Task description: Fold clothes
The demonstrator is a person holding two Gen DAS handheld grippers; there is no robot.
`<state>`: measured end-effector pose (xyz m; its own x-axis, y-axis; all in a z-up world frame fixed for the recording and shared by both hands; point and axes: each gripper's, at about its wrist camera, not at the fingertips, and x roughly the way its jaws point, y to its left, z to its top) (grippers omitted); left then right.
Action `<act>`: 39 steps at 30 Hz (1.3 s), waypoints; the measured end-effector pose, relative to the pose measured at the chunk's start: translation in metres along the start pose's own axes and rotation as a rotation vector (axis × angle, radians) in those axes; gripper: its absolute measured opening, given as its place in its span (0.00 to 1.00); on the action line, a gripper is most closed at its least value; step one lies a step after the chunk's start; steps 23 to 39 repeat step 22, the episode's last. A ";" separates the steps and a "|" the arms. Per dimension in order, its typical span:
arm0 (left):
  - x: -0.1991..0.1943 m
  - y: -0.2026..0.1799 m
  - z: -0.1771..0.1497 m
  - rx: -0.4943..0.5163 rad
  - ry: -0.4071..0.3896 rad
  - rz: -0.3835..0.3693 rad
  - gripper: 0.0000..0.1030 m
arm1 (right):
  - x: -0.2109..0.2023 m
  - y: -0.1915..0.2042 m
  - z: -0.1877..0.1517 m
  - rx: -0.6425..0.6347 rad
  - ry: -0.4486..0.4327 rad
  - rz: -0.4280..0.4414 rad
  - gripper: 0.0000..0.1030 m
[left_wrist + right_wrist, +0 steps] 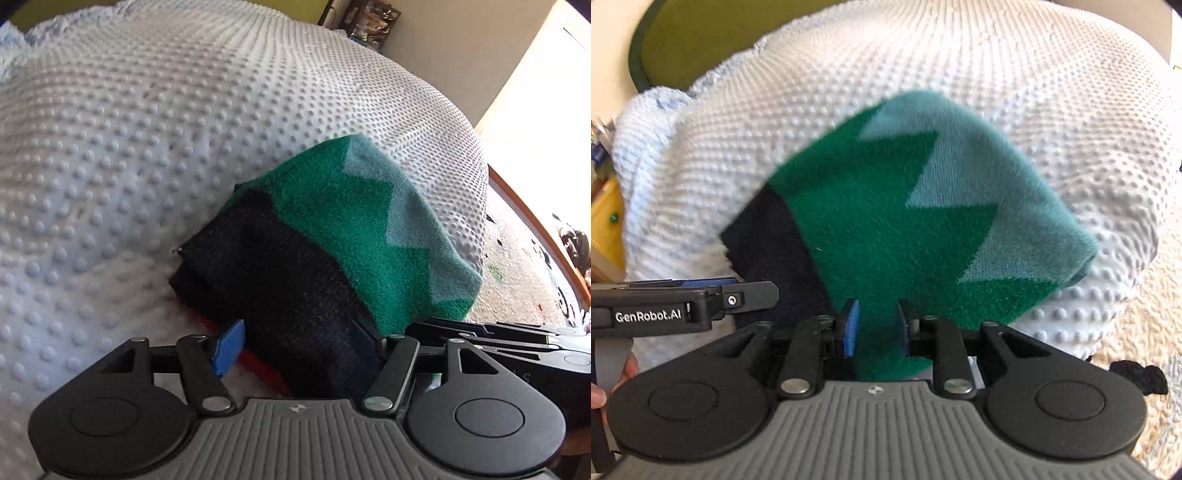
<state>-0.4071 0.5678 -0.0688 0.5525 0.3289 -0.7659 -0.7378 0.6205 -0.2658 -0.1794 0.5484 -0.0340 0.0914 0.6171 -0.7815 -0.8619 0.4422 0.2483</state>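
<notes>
Folded sweater (314,236) lies on the bumpy blanket (129,147), the left gripper (295,343) spread wide around its dark end, the right gripper (875,328) pinching the green edge narrowly, so lift both clear without dragging the fold.

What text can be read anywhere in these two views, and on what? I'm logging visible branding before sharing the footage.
"GenRobot.AI": white letters on the black side of the left gripper, in the right wrist view.
Faint letters on the side of the right gripper, in the left wrist view: too dim to read.
A small round emblem on each gripper's grey ribbed body: a sign, no words.
The green and navy garment and the dotted blanket carry no text.
</notes>
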 end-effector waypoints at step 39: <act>-0.042 -0.051 -0.036 -0.074 -0.017 0.031 1.00 | -0.059 -0.008 -0.029 -0.032 0.012 -0.013 0.50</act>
